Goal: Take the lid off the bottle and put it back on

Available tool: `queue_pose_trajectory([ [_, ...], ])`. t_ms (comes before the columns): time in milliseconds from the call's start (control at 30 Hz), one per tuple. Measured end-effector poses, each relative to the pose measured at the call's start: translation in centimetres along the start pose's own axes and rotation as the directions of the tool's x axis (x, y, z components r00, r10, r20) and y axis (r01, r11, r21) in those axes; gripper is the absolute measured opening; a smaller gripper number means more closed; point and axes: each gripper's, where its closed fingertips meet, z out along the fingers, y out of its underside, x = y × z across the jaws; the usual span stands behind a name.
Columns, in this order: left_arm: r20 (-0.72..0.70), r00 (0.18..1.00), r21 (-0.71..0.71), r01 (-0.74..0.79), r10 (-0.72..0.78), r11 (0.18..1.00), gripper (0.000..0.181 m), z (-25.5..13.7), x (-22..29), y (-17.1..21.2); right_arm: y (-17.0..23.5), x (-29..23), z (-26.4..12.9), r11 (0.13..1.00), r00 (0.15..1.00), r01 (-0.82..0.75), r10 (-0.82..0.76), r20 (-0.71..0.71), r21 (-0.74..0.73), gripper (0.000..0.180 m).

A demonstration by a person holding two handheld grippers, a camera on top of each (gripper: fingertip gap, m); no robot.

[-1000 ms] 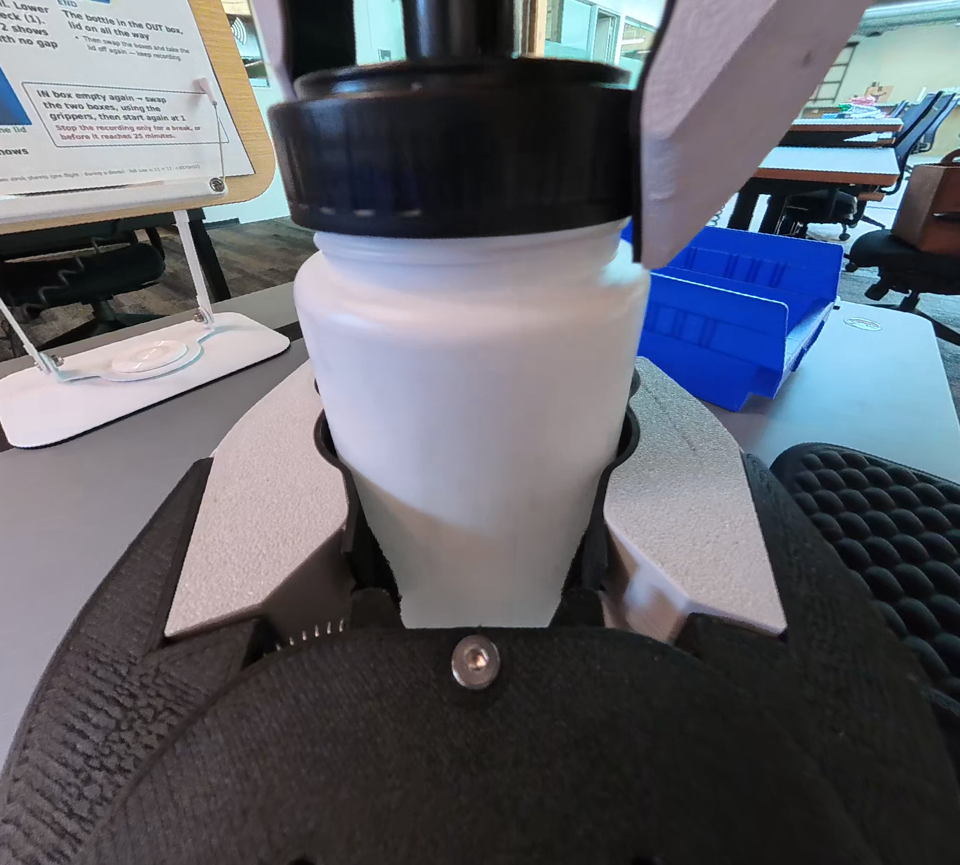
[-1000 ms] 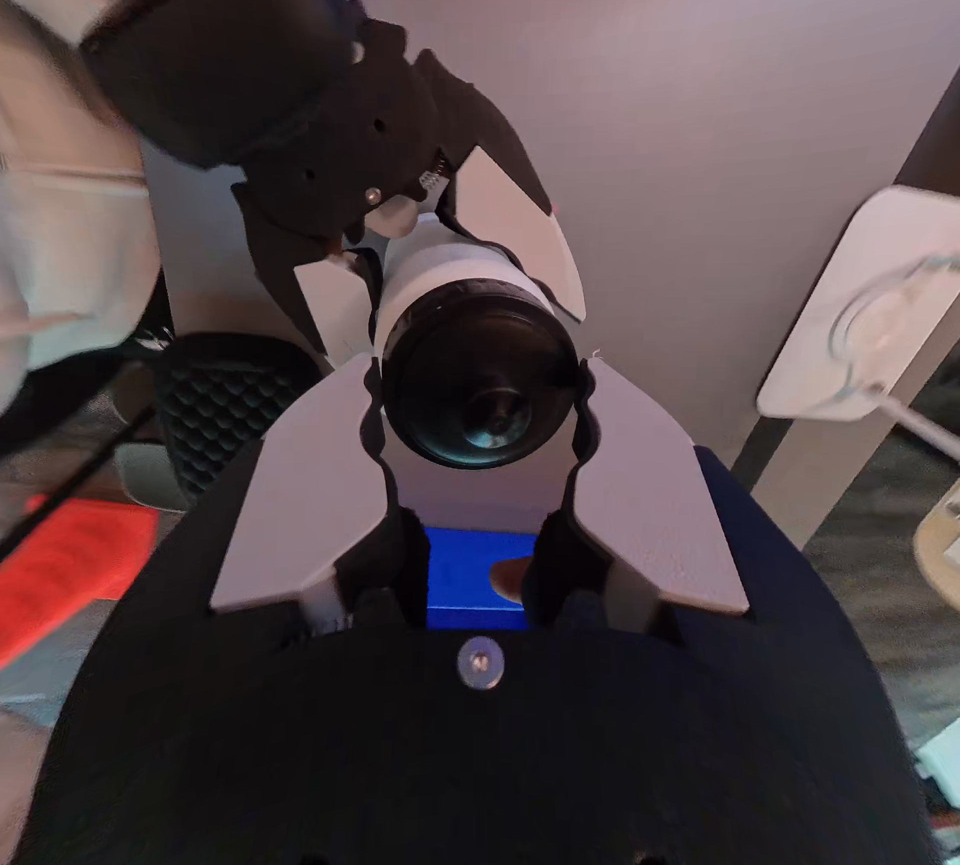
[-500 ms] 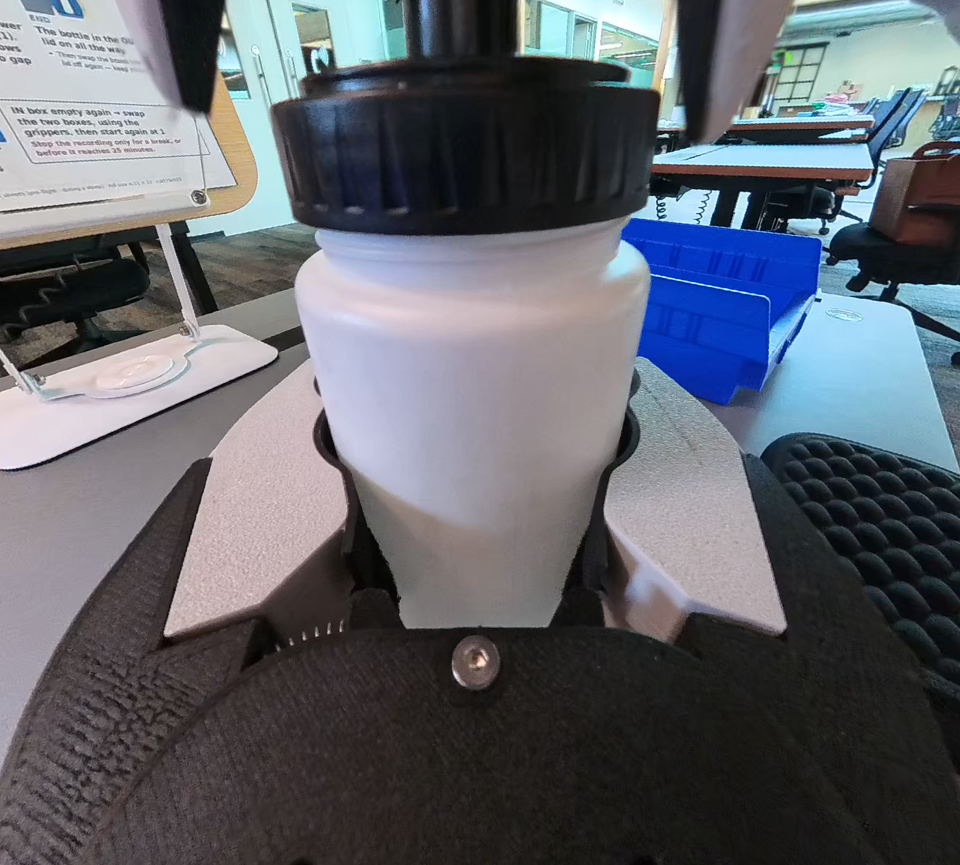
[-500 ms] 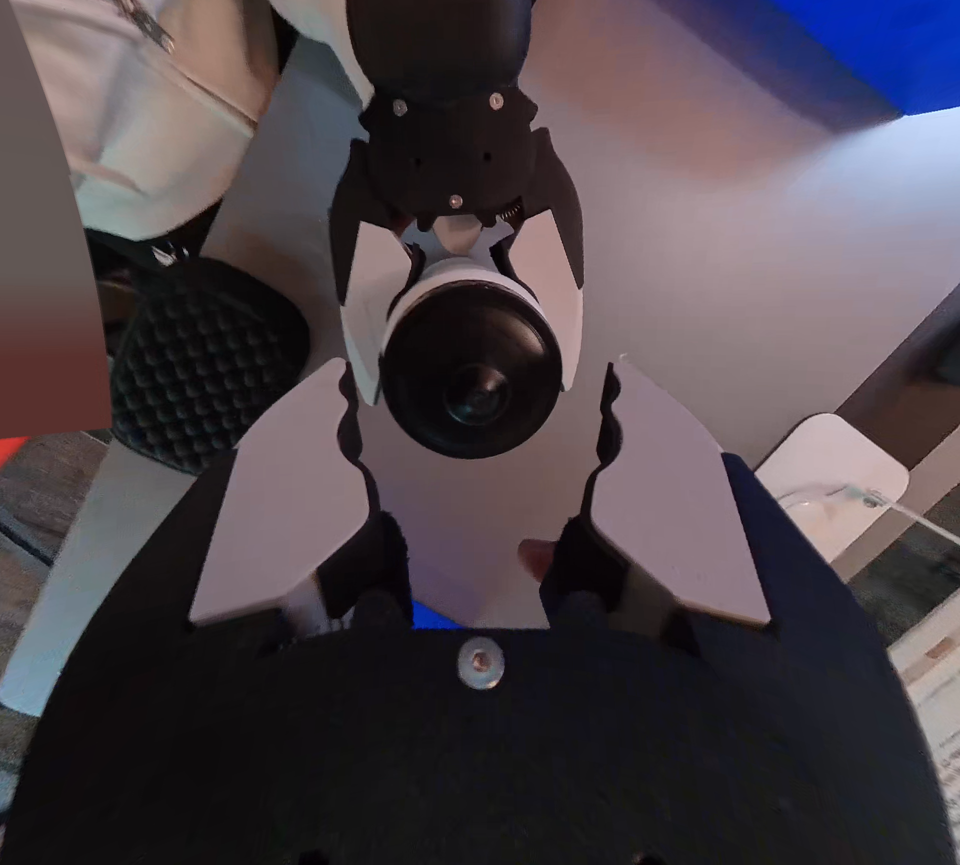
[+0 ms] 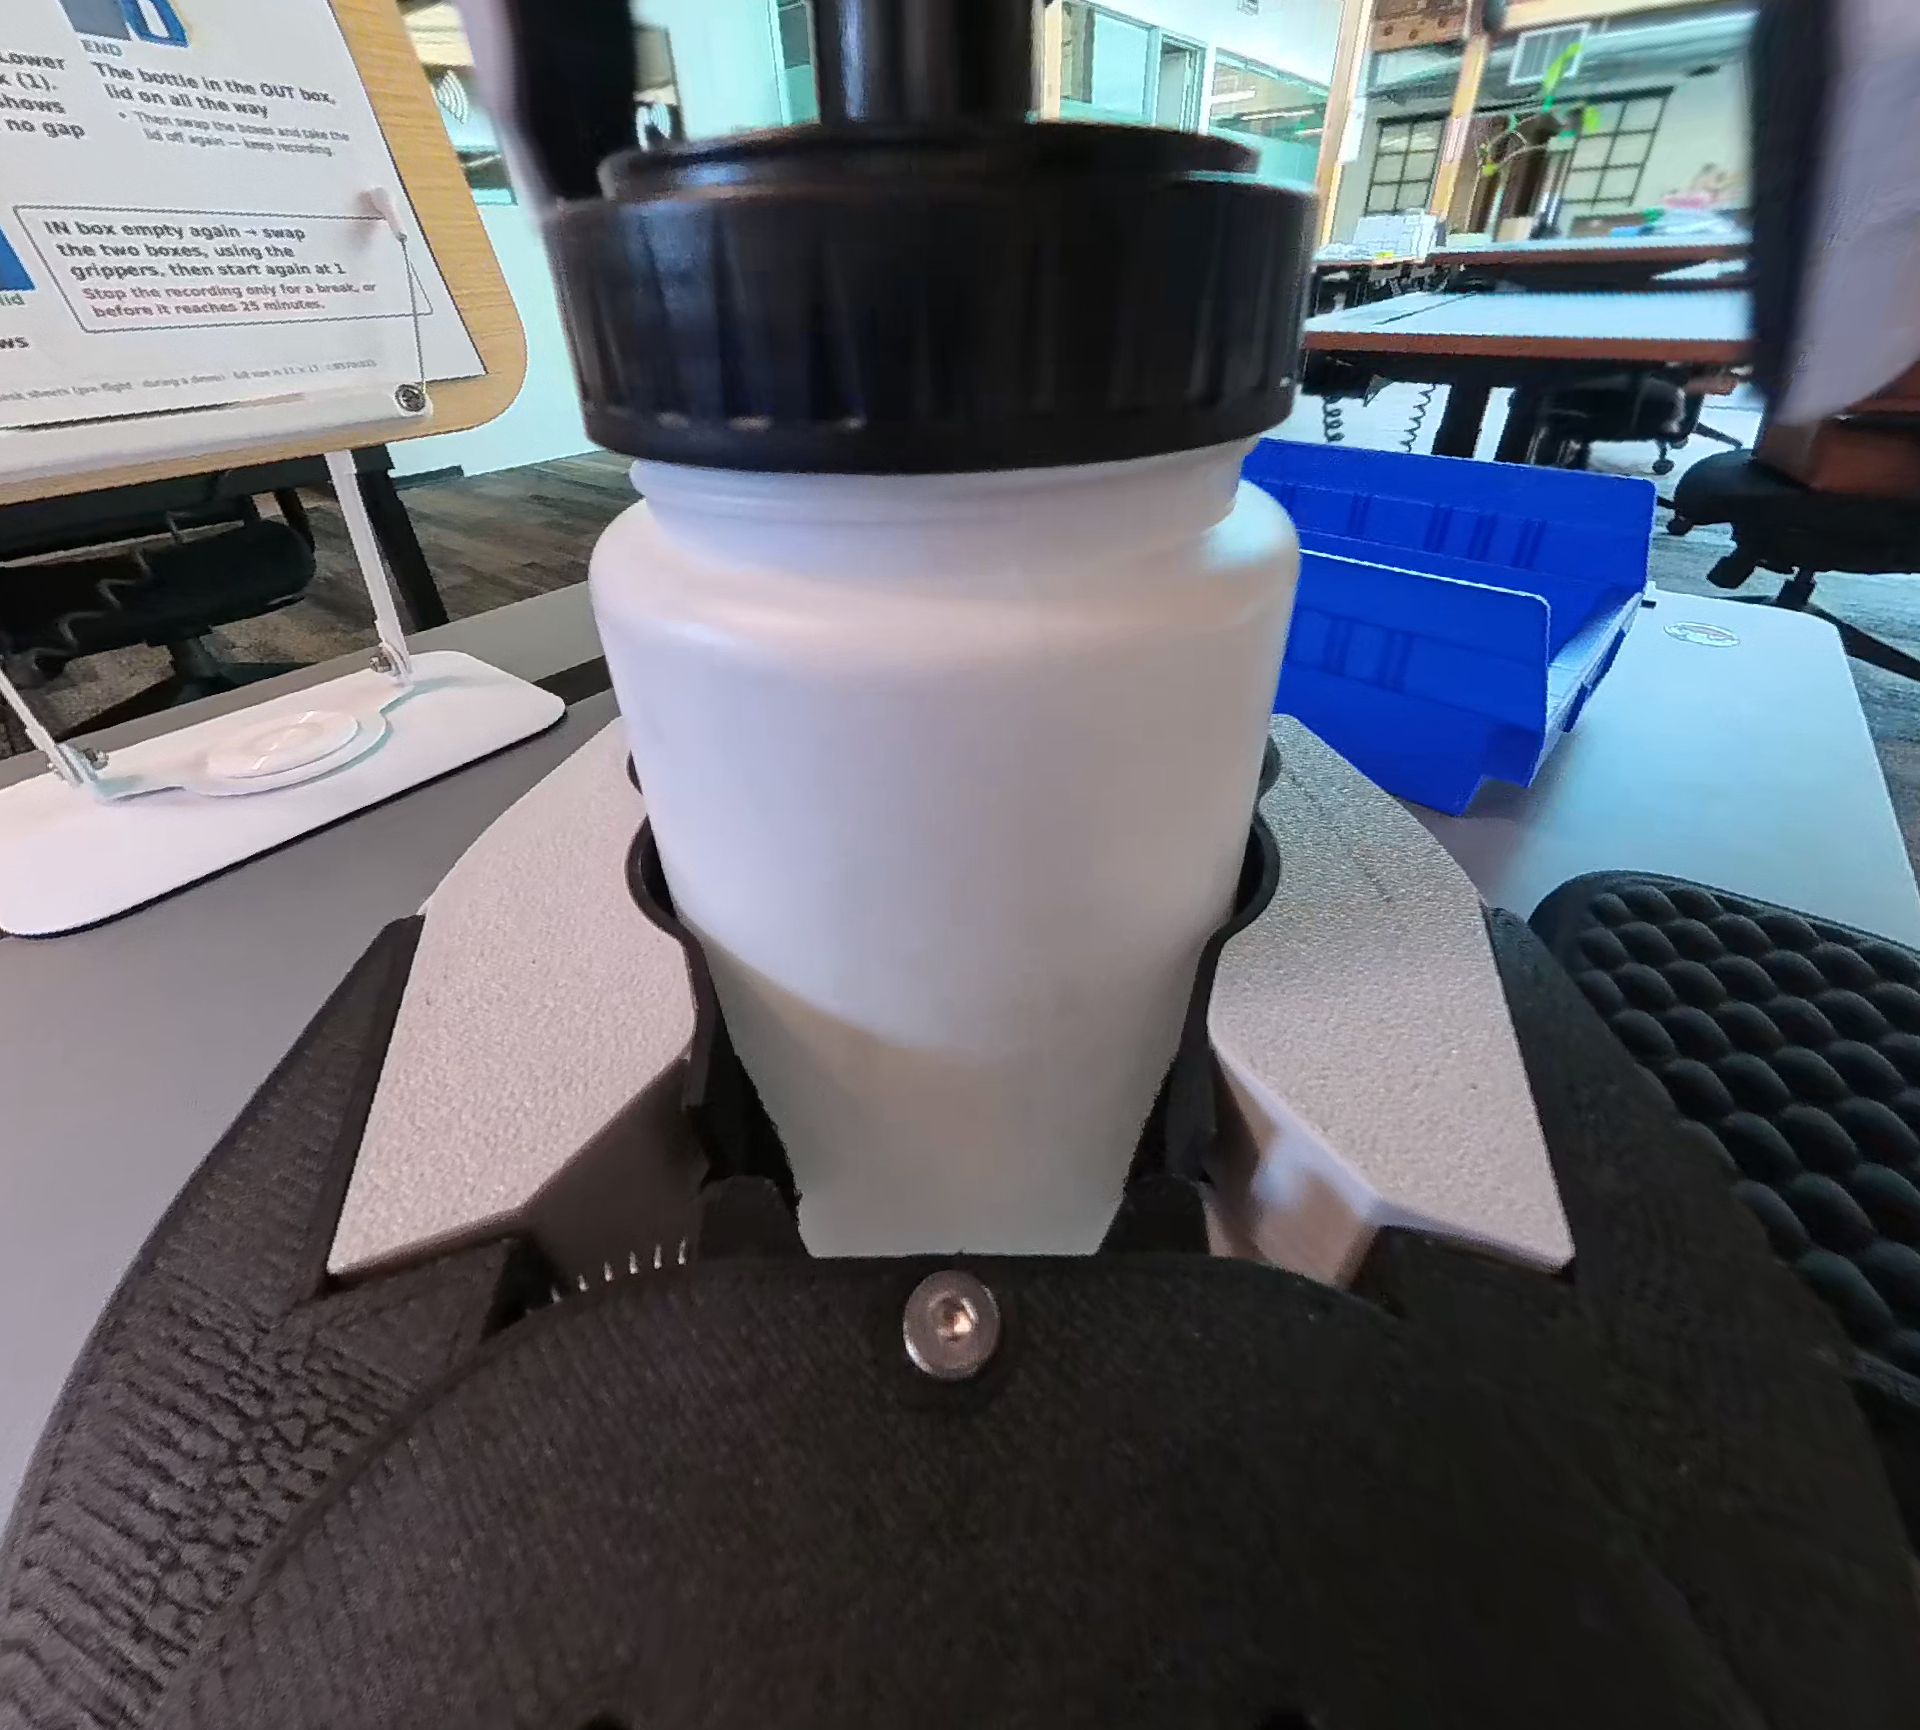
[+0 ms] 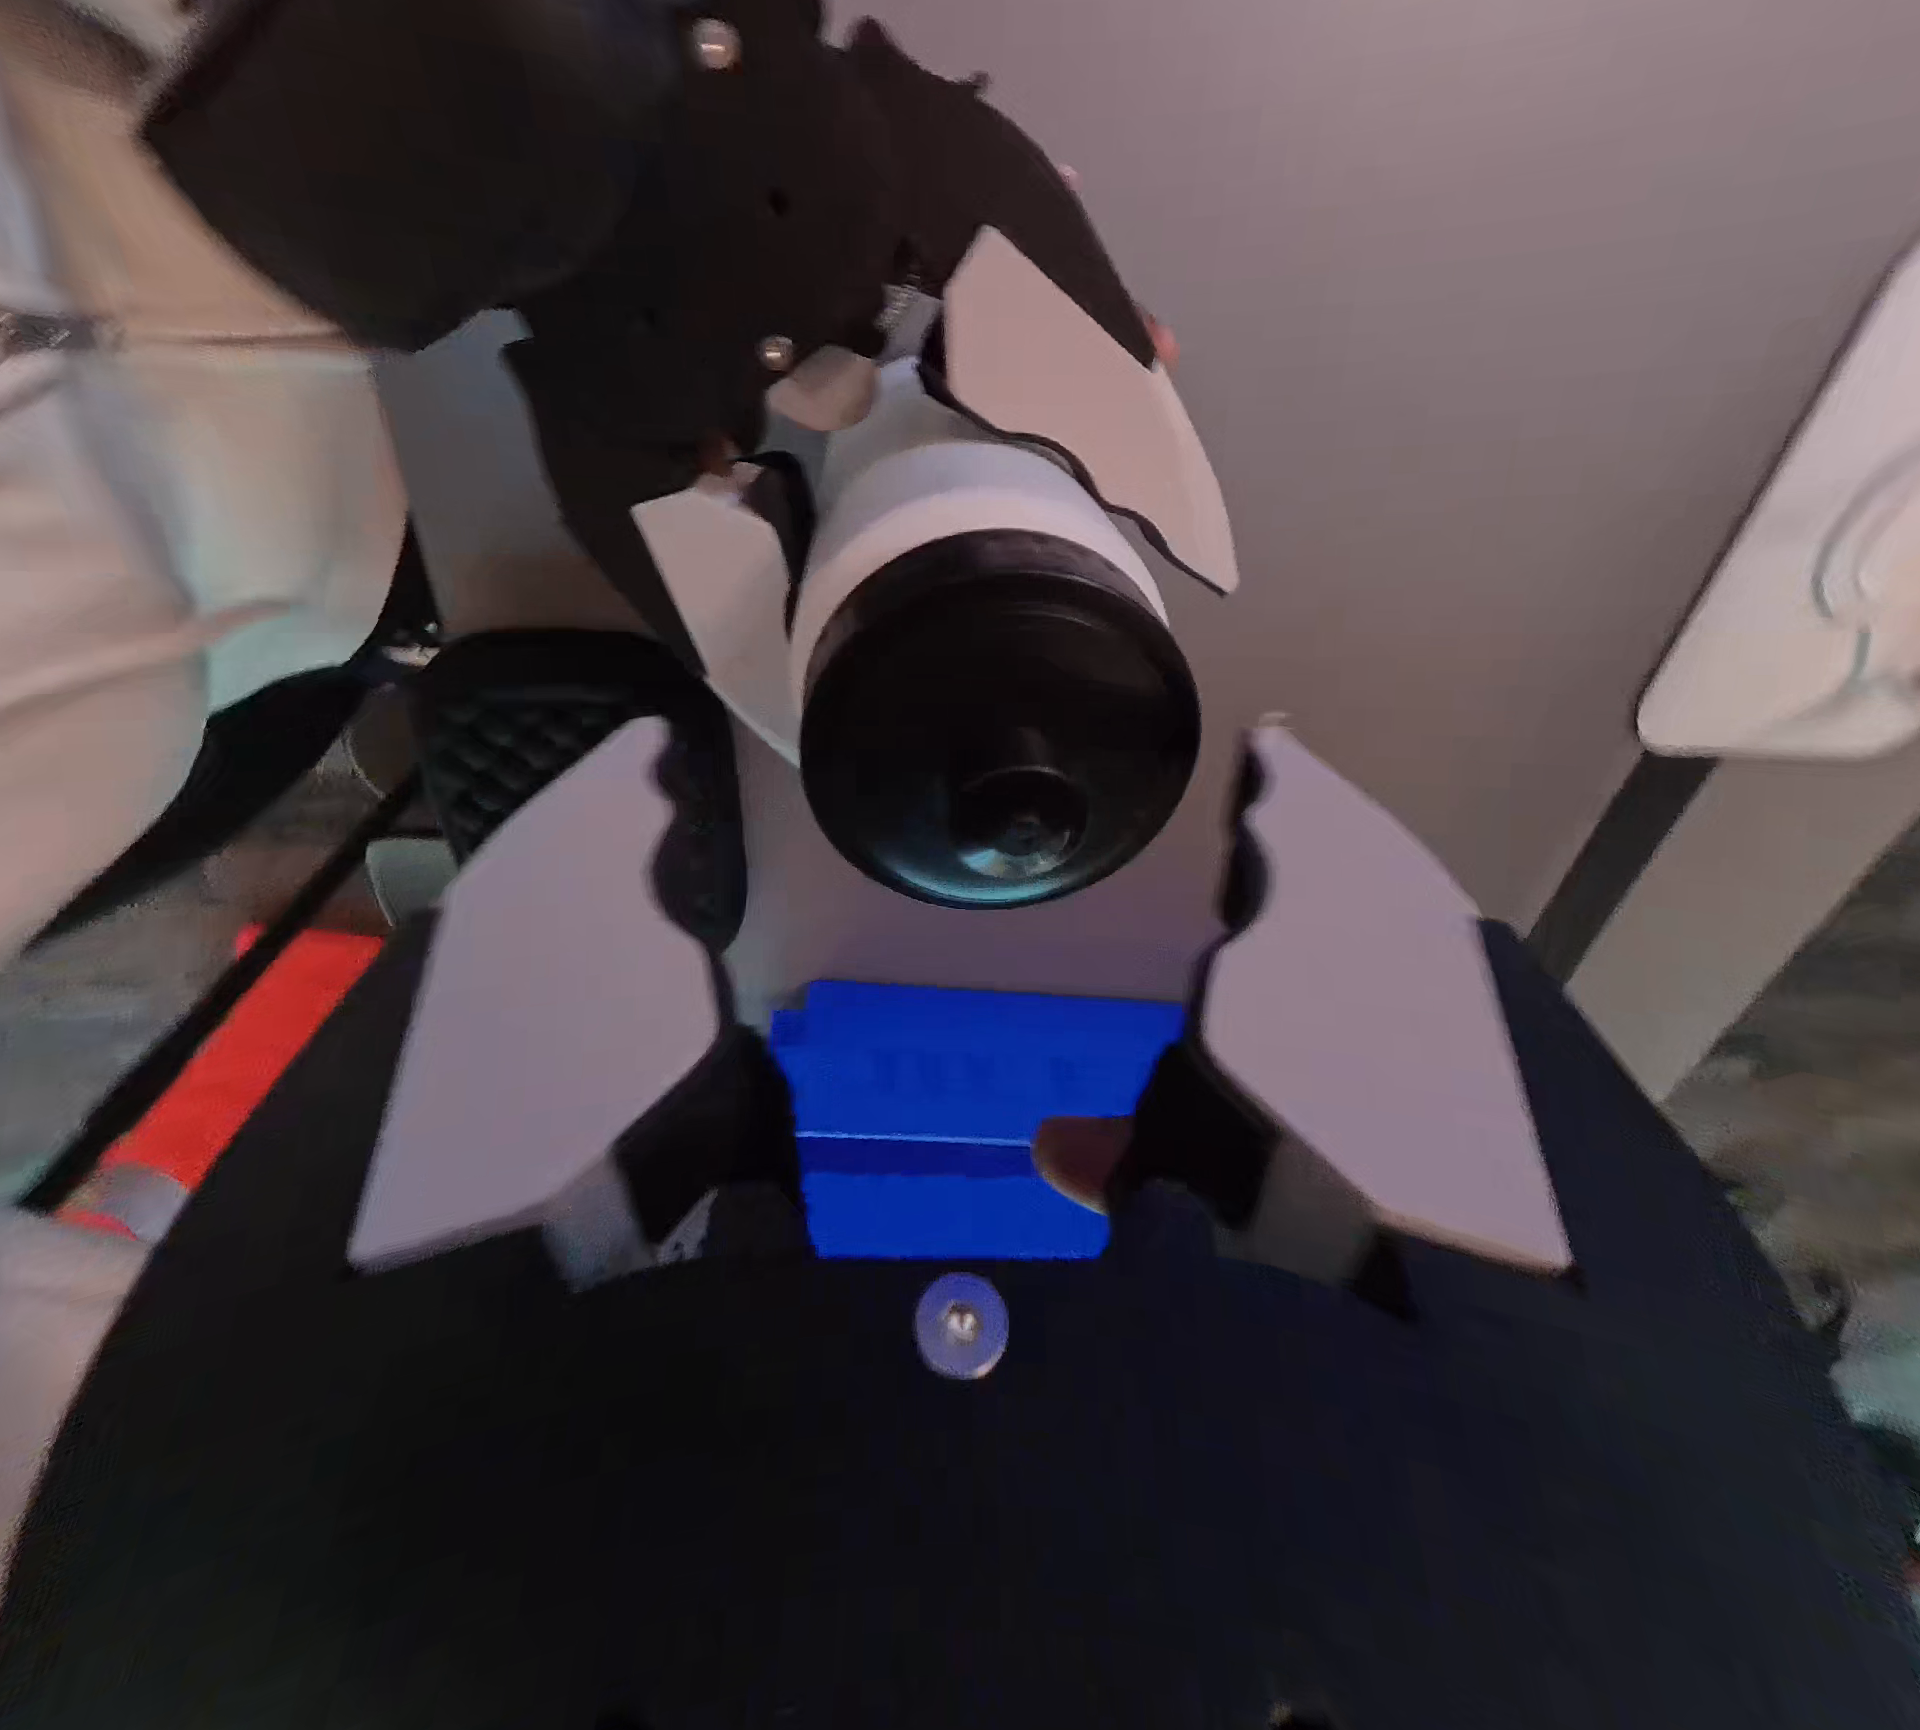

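Since half a second ago, the right tool (image 6: 956, 807) has swung back over the lid (image 5: 935, 309), its fingers spread apart on either side without touching it. The left tool (image 5: 951, 932) is clamped around the white bottle (image 5: 940, 745), holding it upright above the grey tabletop (image 5: 156, 1036). The black lid sits on the bottle. A blue bin (image 5: 1455, 620) stands behind the bottle.

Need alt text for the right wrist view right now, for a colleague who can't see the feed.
Looking down on a white bottle with its black lid on, held by the left gripper. The right gripper is open, its fingers either side of the lid without touching. A blue bin shows between the fingers, over a grey table.
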Motion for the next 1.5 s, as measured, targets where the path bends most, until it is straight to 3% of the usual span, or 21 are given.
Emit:
queue_pose_trajectory([
  [33, -0.001, 1.0, 0.001, -0.001, 0.001, 1.0, 0.104, 0.0, 0.0, 0.0, -0.4, -0.1, -0.3, 0.996, 0.997, 0.074, -0.075, 0.021, 0.04, 0.111],
  [167, -0.009, 1.0, 0.005, 0.006, -0.006, 1.0, 0.104, 0.0, 0.0, 0.0, -1.2, -0.2, -1.5, 0.876, 0.894, 0.44, -0.449, 0.002, 0.198, 0.104],
  [300, -0.014, 1.0, 0.009, -0.001, 0.001, 1.0, 0.104, 0.0, 0.1, 0.0, -1.1, 0.2, -0.9, 0.809, 0.83, 0.54, -0.557, 0.012, 0.232, 0.094],
  [367, -0.014, 1.0, 0.01, -0.001, 0.001, 1.0, 0.104, 0.0, 0.1, -0.1, -0.8, 0.0, -0.4, 0.799, 0.815, 0.557, -0.578, 0.035, 0.225, 0.072],
  [467, -0.011, 1.0, 0.011, 0.0, 0.001, 1.0, 0.104, 0.0, 0.1, 0.0, -1.0, 0.1, -0.3, 0.864, 0.877, 0.455, -0.477, 0.061, 0.213, 0.071],
  [567, -0.008, 1.0, 0.01, -0.003, 0.003, 1.0, 0.104, 0.0, 0.1, 0.0, -0.9, 0.4, -0.2, 0.983, 0.985, 0.154, -0.16, 0.064, 0.1, 0.071],
  [633, -0.009, 1.0, 0.011, -0.017, 0.017, 1.0, 0.104, 0.0, 0.3, -0.1, -0.5, 0.2, -0.1, 0.999, 1.0, 0.021, -0.022, 0.011, 0.032, 0.072],
  [667, -0.005, 1.0, 0.011, -0.015, 0.015, 1.0, 0.104, 0.0, 0.3, -0.1, -0.6, 0.3, 0.0, 0.999, 0.999, 0.029, -0.028, -0.025, 0.039, 0.073],
  [700, -0.005, 1.0, 0.012, -0.005, 0.006, 1.0, 0.104, 0.0, 0.2, -0.1, -0.7, 0.1, 0.2, 0.996, 0.998, 0.053, -0.051, -0.035, 0.073, 0.081],
  [733, -0.011, 1.0, 0.012, 0.002, -0.001, 1.0, 0.104, 0.0, 0.1, -0.1, -1.1, -0.5, 0.2, 0.988, 0.998, 0.057, -0.058, 0.0, 0.146, 0.102],
  [767, -0.018, 1.0, 0.011, 0.002, -0.002, 1.0, 0.104, -0.1, 0.2, -0.1, -1.6, -0.8, 0.0, 0.967, 0.998, 0.048, -0.055, 0.021, 0.25, 0.117],
  [833, -0.025, 1.0, 0.012, -0.005, 0.005, 1.0, 0.104, -0.1, 0.3, -0.1, -2.6, -0.8, -1.2, 0.848, 0.998, 0.055, -0.07, 0.008, 0.526, 0.127],
  [933, -0.038, 0.999, 0.014, -0.001, 0.002, 1.0, 0.104, -0.1, 0.4, -0.1, -2.1, -0.5, -2.5, 0.532, 0.997, 0.044, -0.079, -0.002, 0.846, 0.122],
  [1000, -0.048, 0.999, 0.016, -0.001, 0.002, 1.0, 0.104, -0.1, 0.5, -0.1, -1.2, -0.2, -2.6, 0.316, 0.995, 0.033, -0.095, -0.002, 0.948, 0.119],
  [1100, -0.06, 0.998, 0.02, -0.003, 0.004, 1.0, 0.104, -0.1, 0.7, -0.1, -0.7, 0.4, -2.3, 0.138, 0.989, -0.045, -0.136, 0.064, 0.989, 0.106],
  [1233, -0.069, 0.998, 0.025, 0.001, 0.001, 1.0, 0.104, -0.1, 0.7, -0.1, -1.9, 0.0, -1.7, 0.112, 0.975, -0.068, -0.203, 0.09, 0.991, 0.097],
  [1300, -0.064, 0.998, 0.026, 0.003, -0.001, 1.0, 0.104, -0.1, 0.6, -0.1, -2.6, -0.3, -1.0, 0.147, 0.97, -0.078, -0.215, 0.109, 0.986, 0.078],
  [1400, -0.048, 0.999, 0.027, 0.007, -0.005, 1.0, 0.104, -0.1, 0.5, -0.1, -2.9, 0.3, -0.9, 0.138, 0.986, -0.123, -0.095, 0.137, 0.983, 0.077],
  [1500, -0.028, 1.0, 0.022, -0.006, 0.007, 1.0, 0.104, 0.0, 0.5, -0.1, -2.6, 0.7, -0.8, 0.143, 0.983, -0.139, 0.143, 0.119, 0.98, 0.077],
])
